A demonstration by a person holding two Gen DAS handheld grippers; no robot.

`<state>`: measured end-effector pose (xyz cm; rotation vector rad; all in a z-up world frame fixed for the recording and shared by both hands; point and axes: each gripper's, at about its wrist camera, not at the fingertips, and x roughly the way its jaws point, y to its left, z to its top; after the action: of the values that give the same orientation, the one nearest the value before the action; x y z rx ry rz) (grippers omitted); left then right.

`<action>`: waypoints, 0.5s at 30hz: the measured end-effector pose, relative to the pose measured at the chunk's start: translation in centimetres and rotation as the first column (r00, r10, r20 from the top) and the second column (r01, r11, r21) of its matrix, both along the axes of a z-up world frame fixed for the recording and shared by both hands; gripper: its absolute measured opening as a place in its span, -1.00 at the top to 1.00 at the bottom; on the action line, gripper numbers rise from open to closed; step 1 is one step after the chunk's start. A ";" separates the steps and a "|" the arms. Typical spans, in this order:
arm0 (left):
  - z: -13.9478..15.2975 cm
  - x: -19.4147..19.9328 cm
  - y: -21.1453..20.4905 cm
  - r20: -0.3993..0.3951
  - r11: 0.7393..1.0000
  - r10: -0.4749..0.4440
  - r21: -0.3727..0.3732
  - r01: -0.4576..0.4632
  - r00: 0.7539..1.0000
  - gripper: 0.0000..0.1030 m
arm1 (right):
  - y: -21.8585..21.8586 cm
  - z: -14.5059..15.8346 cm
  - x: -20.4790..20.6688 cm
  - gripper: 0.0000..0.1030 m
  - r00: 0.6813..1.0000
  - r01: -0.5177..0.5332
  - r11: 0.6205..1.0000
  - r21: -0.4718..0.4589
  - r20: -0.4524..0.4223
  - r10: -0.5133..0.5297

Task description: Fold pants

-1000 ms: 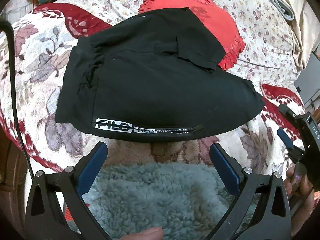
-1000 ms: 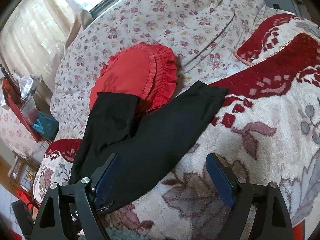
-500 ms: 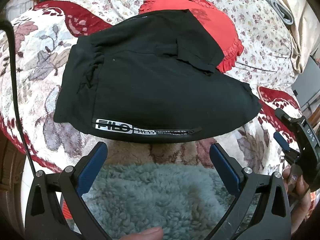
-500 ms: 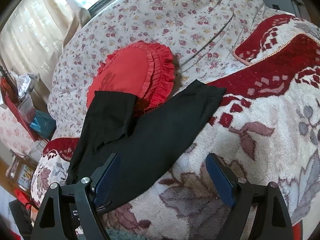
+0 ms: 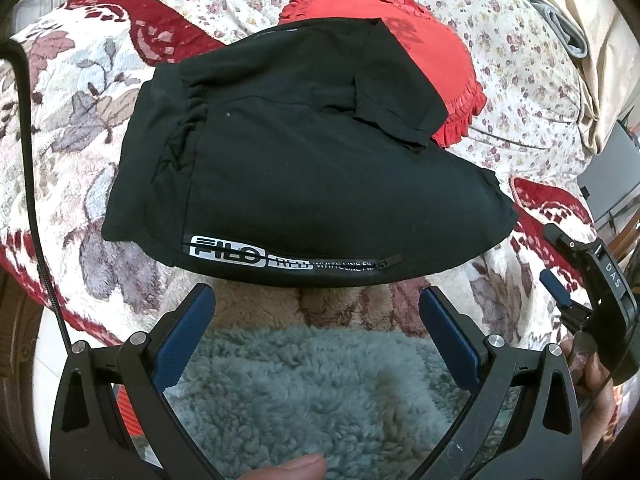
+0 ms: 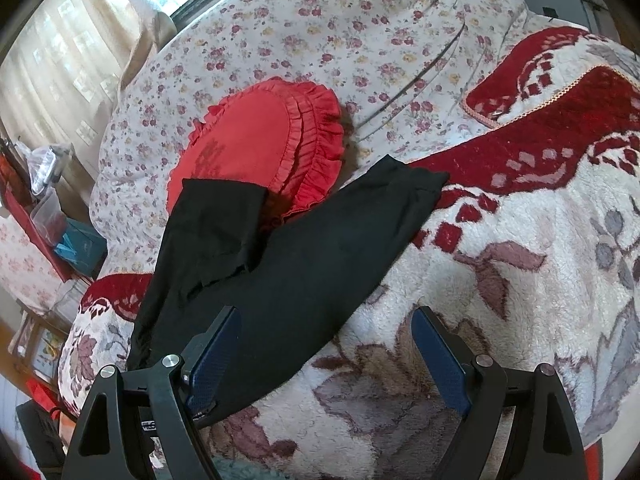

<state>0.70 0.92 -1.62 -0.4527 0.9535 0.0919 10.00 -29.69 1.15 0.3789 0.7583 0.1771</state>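
Little has changed: the black pants (image 5: 304, 168) lie half-folded on the bed (image 6: 500, 300), and both the left gripper (image 5: 316, 320) and right gripper (image 6: 324, 344) still hover released, grasping nothing.

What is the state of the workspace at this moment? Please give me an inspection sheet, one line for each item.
Surface: fleece blanket, red and cream floral, over a floral sheet.
Job's things: black pants lie partly folded; one leg end rests on the red pillow.
Clutter: grey fleece fabric under the left tool.
Grippers: left tool open, holds nothing, short of the pants' near edge; right tool open, holds nothing.
Cables: black cable at the left edge.
Surroundings: curtains, shelf with boxes.
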 end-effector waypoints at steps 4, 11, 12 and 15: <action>0.0 0.0 0.1 0.000 1.000 0.000 -0.001 0.000 1.000 -0.98 | 0.0 0.0 0.0 -0.67 1.000 -0.001 1.000 0.001 0.001 0.001; 0.0 0.0 0.1 0.000 1.000 0.000 -0.001 0.000 1.000 -0.98 | -0.1 0.0 0.0 -0.67 1.000 0.000 1.000 0.004 0.002 0.000; 0.0 0.0 0.1 -0.001 1.000 0.000 -0.002 0.000 1.000 -0.98 | -0.1 0.0 0.1 -0.67 1.000 0.006 1.000 0.022 0.003 -0.006; 0.0 0.0 0.1 0.000 1.000 -0.001 -0.002 0.001 1.000 -0.98 | -0.1 0.0 0.1 -0.67 1.000 0.006 1.000 0.024 0.003 -0.006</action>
<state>0.69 1.05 -1.58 -0.4539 0.9541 0.0909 10.06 -29.76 1.16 0.4033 0.7523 0.1807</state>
